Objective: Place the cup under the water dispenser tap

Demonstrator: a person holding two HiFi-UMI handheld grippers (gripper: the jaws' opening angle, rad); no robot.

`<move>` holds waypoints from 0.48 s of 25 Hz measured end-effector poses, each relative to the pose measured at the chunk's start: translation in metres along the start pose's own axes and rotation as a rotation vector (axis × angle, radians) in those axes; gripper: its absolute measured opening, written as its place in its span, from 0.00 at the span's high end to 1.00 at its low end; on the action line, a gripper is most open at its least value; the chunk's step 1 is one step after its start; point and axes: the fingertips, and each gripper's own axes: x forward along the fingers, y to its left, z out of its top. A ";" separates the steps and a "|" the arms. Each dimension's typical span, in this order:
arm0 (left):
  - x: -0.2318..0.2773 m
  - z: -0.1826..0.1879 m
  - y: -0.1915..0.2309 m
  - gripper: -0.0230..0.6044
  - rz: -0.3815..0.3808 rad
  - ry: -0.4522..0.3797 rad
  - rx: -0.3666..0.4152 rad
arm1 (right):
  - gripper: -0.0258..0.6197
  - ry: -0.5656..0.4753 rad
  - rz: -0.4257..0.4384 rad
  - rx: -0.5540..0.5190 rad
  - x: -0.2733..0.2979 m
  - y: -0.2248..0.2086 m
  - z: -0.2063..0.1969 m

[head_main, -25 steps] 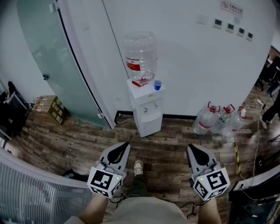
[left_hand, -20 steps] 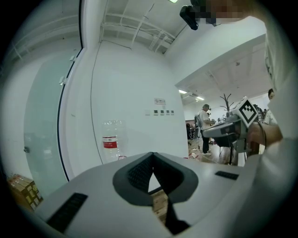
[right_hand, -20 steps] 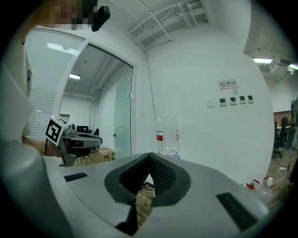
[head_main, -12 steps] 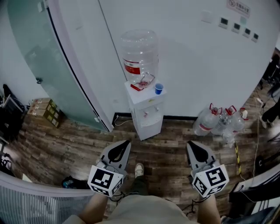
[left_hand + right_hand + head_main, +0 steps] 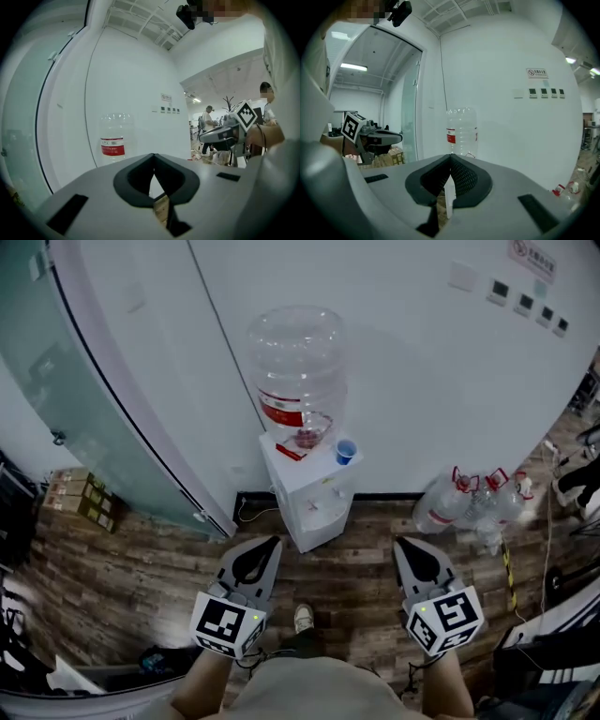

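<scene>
A small blue cup (image 5: pixel 345 452) stands on top of the white water dispenser (image 5: pixel 314 502), to the right of its large clear bottle (image 5: pixel 298 371) with a red label. The taps are on the dispenser's front, below the cup. My left gripper (image 5: pixel 272 542) and right gripper (image 5: pixel 400 542) are held side by side over the wooden floor, short of the dispenser and pointing at it. Both are shut and hold nothing. The bottle (image 5: pixel 114 136) rises beyond the shut left gripper (image 5: pixel 154 157) in the left gripper view. In the right gripper view the bottle (image 5: pixel 461 131) stands behind the shut right gripper (image 5: pixel 450 157).
A frosted glass door (image 5: pixel 84 381) angles away at the left, with cardboard boxes (image 5: pixel 80 498) at its foot. Several spare water bottles (image 5: pixel 469 498) lie on the floor right of the dispenser. The person's shoe (image 5: pixel 303 618) shows between the grippers. People stand far off in the left gripper view.
The person has walked toward the dispenser, which now looks larger and nearer in the head view. Both grippers came forward with the person and stayed shut.
</scene>
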 end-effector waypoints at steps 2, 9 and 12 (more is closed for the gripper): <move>0.019 0.001 0.021 0.96 -0.021 -0.003 0.008 | 0.95 0.003 -0.016 0.007 0.027 -0.006 0.005; 0.075 0.001 0.076 0.96 -0.084 -0.014 0.033 | 0.95 -0.032 -0.079 0.041 0.100 -0.028 0.021; 0.095 -0.002 0.090 0.96 -0.098 -0.023 0.041 | 0.95 -0.044 -0.097 0.046 0.122 -0.038 0.026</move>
